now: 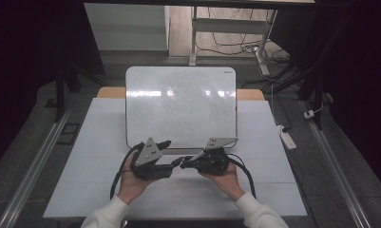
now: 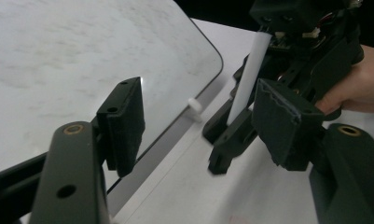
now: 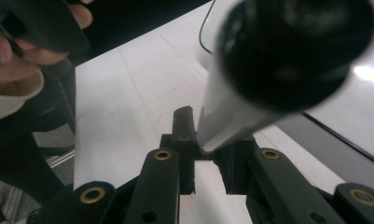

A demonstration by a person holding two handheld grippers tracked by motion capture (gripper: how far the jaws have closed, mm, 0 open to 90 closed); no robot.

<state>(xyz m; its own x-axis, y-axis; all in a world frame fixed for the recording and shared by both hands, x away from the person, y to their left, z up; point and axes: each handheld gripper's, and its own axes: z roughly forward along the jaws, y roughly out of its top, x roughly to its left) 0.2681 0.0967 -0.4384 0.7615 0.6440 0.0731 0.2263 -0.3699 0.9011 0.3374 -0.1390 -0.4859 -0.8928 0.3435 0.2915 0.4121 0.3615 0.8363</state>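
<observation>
I have the right hand-held gripper closed on a slim white marker pen with a black cap end, just in front of the near edge of the glossy white rectangular whiteboard with rounded corners and a thin dark rim. In the left gripper view the pen stands steeply, its long axis running up and away from the jaws that clamp its lower end; in the right gripper view the black end points back toward that camera, blurred.

My left hand-held gripper sits beside it, also just off the whiteboard's near edge, its jaws spread wide with nothing between them, the pads to either side of the other tool's tip. Both rest over the white-covered counter below the whiteboard.
</observation>
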